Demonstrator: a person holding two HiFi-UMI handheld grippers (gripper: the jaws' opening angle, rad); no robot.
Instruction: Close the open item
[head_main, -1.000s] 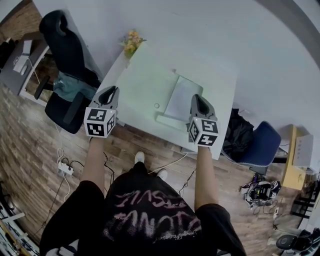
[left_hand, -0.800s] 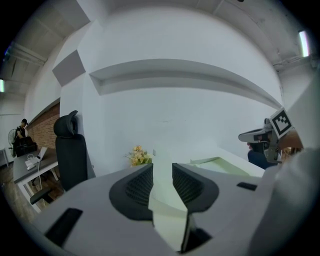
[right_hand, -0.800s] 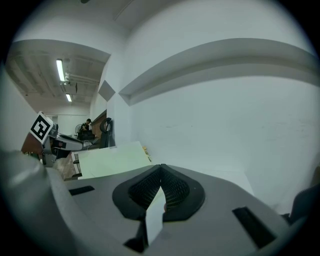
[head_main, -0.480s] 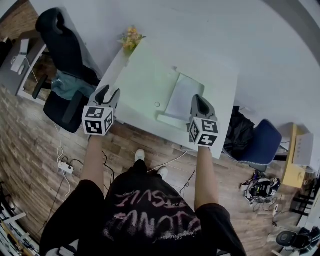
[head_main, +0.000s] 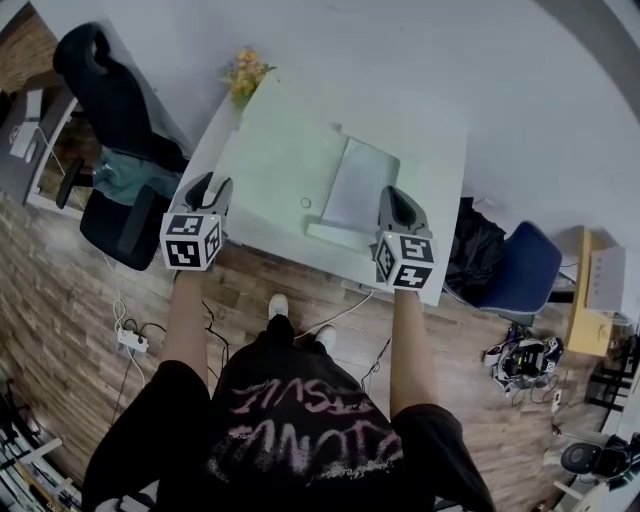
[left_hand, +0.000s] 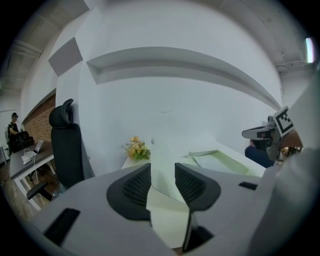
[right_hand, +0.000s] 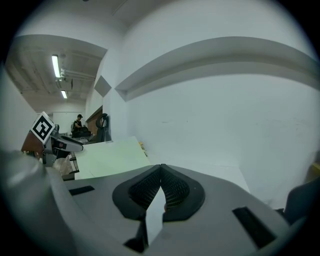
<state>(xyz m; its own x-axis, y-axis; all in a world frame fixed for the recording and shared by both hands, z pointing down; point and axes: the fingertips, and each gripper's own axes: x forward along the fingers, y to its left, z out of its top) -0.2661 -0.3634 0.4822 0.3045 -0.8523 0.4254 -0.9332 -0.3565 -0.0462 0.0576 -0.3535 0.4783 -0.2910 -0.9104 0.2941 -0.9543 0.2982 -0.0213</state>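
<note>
On the table (head_main: 265, 150), just ahead of your right gripper (head_main: 398, 196), the open item (head_main: 362, 185) lies untouched, so you're likely still approaching. That gripper is clenched and empty. Your left gripper (head_main: 212, 184) has just spread its jaws and holds nothing. Next, reach the lid and fold it down.

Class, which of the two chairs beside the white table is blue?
The chair off the table's right end in the head view; the office chair at the left end is black and high-backed.
</note>
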